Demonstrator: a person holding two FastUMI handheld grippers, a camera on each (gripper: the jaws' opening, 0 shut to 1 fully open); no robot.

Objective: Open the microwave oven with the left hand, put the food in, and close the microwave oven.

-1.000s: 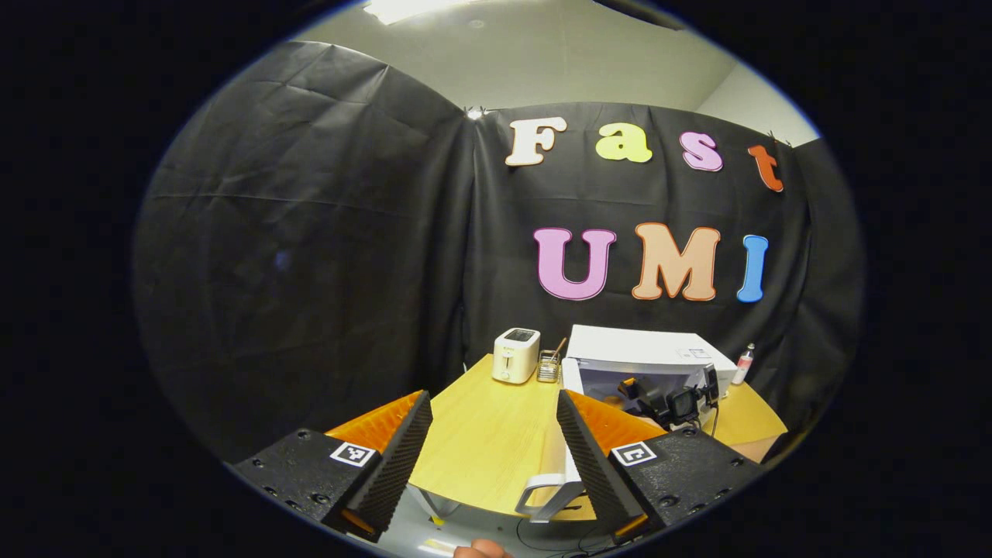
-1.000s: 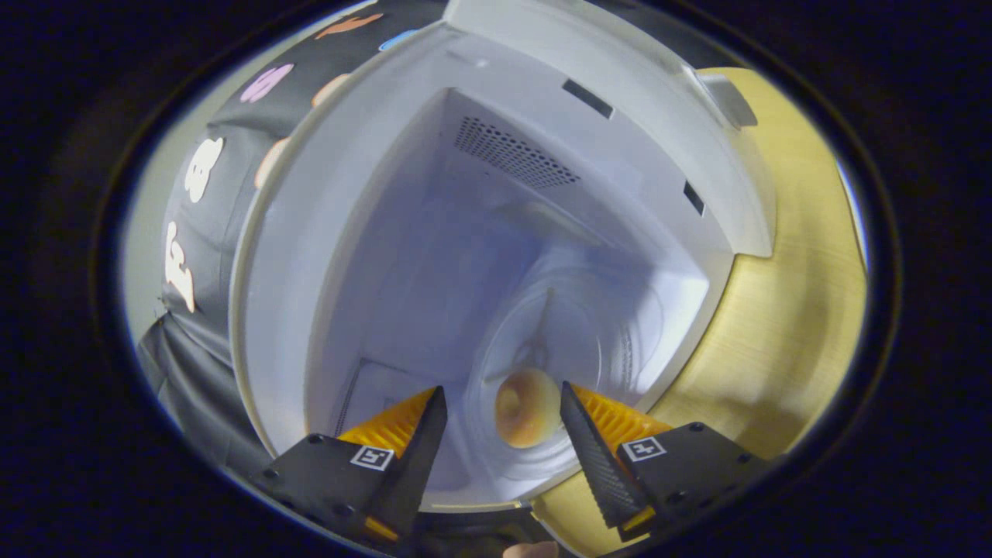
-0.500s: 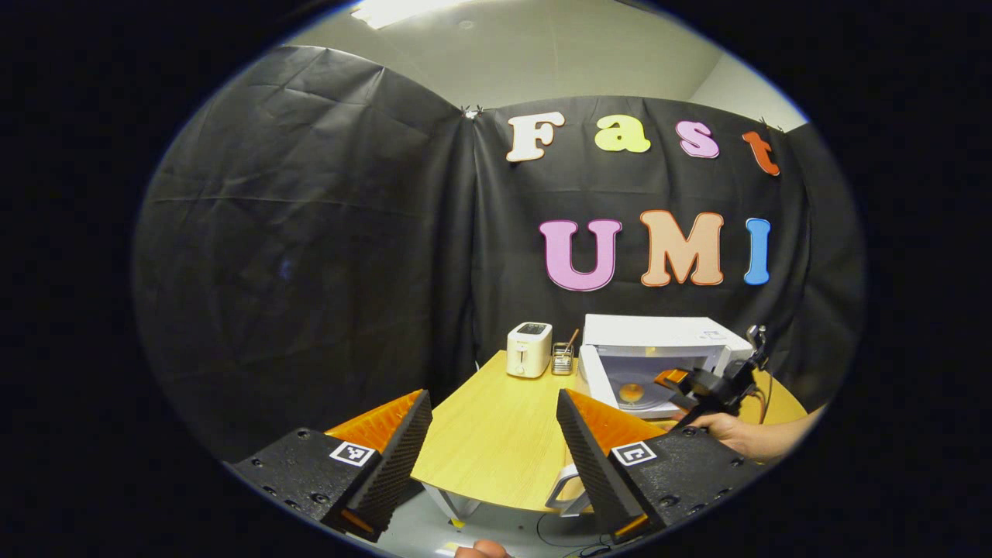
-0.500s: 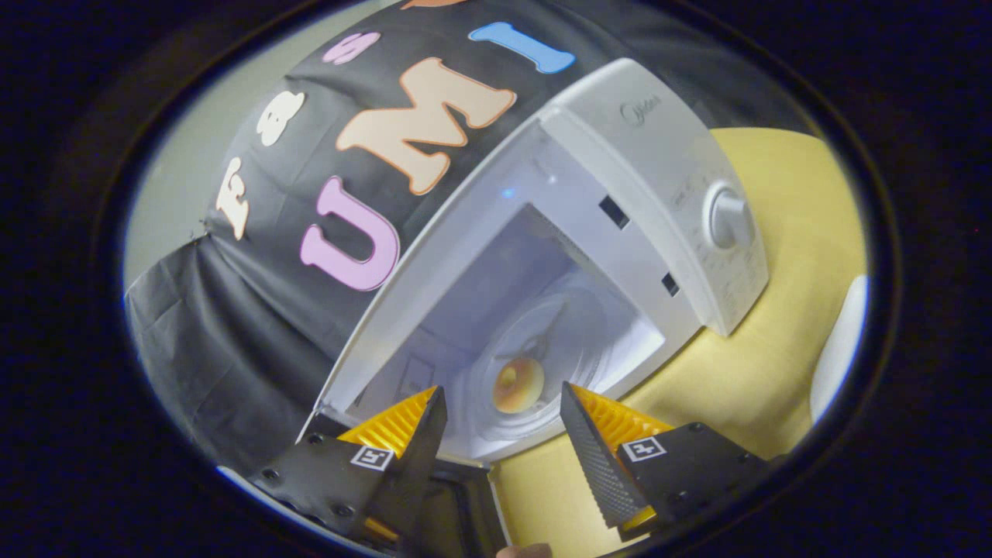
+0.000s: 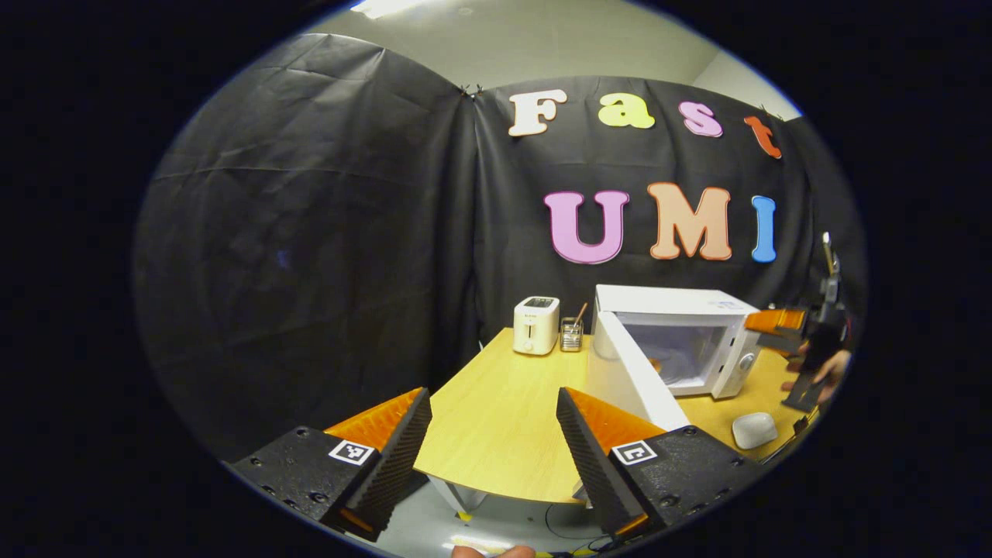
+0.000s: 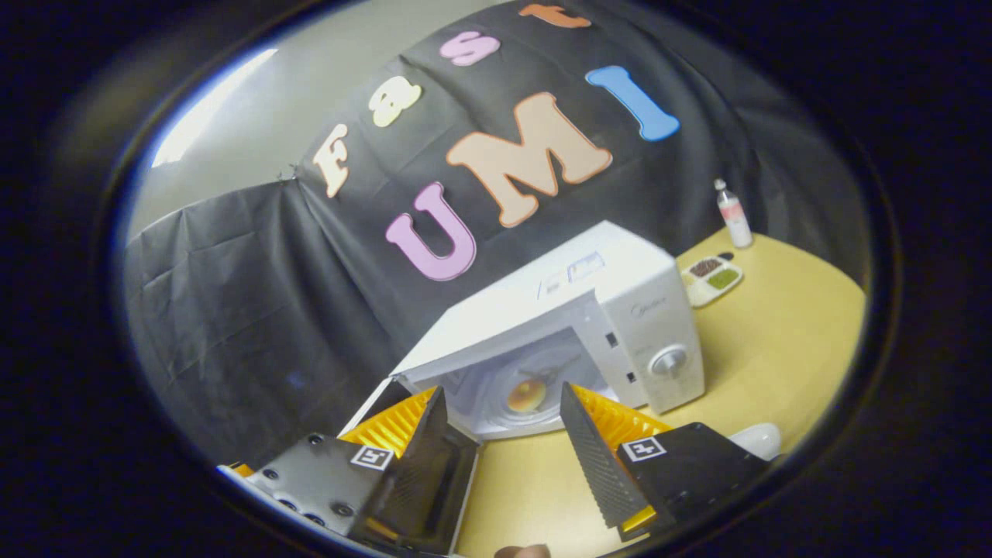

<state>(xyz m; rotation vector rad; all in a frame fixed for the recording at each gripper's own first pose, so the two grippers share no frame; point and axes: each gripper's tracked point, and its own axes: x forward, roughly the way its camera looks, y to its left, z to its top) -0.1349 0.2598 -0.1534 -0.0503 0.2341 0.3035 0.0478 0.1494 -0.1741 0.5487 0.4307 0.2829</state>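
The white microwave (image 5: pixel 674 310) stands on the wooden table (image 5: pixel 496 418) with its door (image 5: pixel 629 380) swung wide open. In the right gripper view the microwave (image 6: pixel 597 302) shows a round golden bun (image 6: pixel 526 395) lying on the glass turntable inside. My right gripper (image 6: pixel 500 457) is open and empty, held back from the oven's mouth. The door's dark inner face (image 6: pixel 459 473) sits behind its left finger. My left gripper (image 5: pixel 494 457) is open and empty, off the table's near edge and well short of the door. The right gripper (image 5: pixel 767 329), held by a hand (image 5: pixel 833 368), shows right of the oven.
A white toaster (image 5: pixel 536 325) and a small utensil holder (image 5: pixel 572 334) stand at the back left of the table. A bottle (image 6: pixel 732 213) and a divided dish (image 6: pixel 713 275) sit behind the oven's right side. A white rounded object (image 5: pixel 753 430) lies near the front right.
My right gripper has drawn back out of the oven cavity, leaving the bun on the turntable. The left gripper stays open, and the microwave has shifted higher in its view.
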